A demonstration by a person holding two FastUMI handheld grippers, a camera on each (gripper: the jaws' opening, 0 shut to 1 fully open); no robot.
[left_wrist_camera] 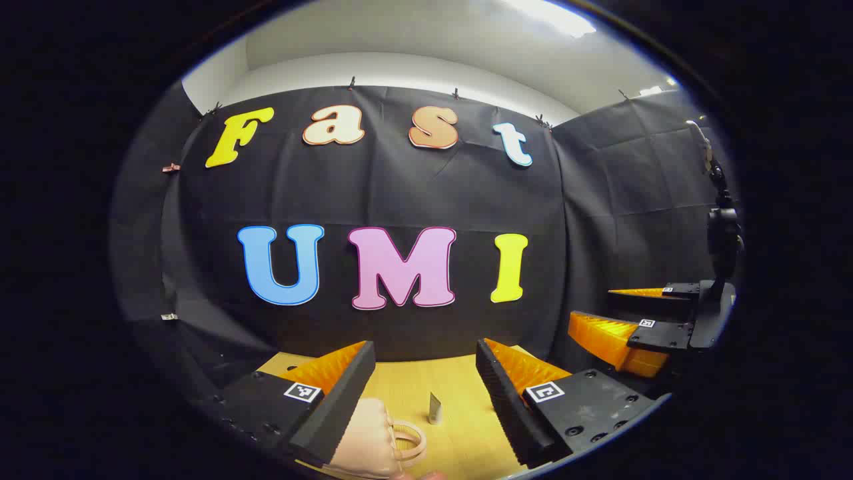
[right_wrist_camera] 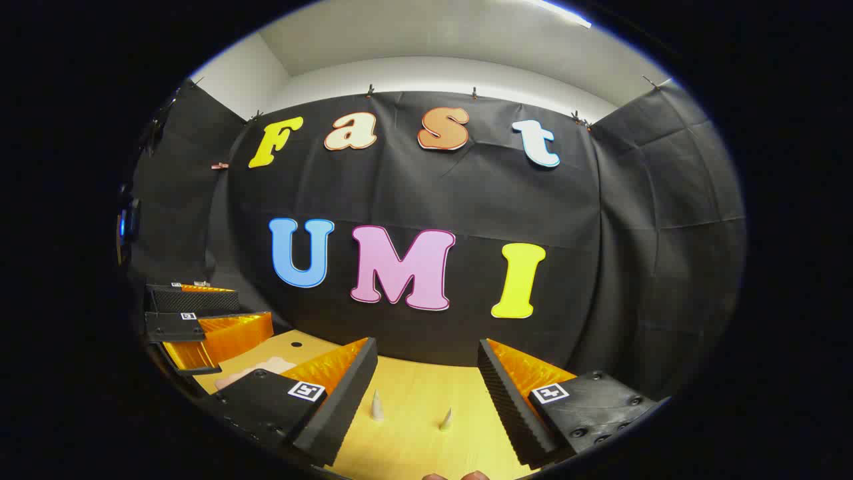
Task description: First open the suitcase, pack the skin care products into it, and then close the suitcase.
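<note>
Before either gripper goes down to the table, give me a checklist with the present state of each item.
1. Left gripper open with nothing between its fingers: ok.
2. Right gripper open with nothing between its fingers: ok.
3. Grippers apart from each other, side by side above the table: ok.
4. Pink suitcase located, at the left gripper's near edge by its left finger: ok.
5. Suitcase open or closed: cannot tell, too little of it in view.
6. Skin care products standing on the table, two small pale tubes ahead of the right gripper: ok.
</note>
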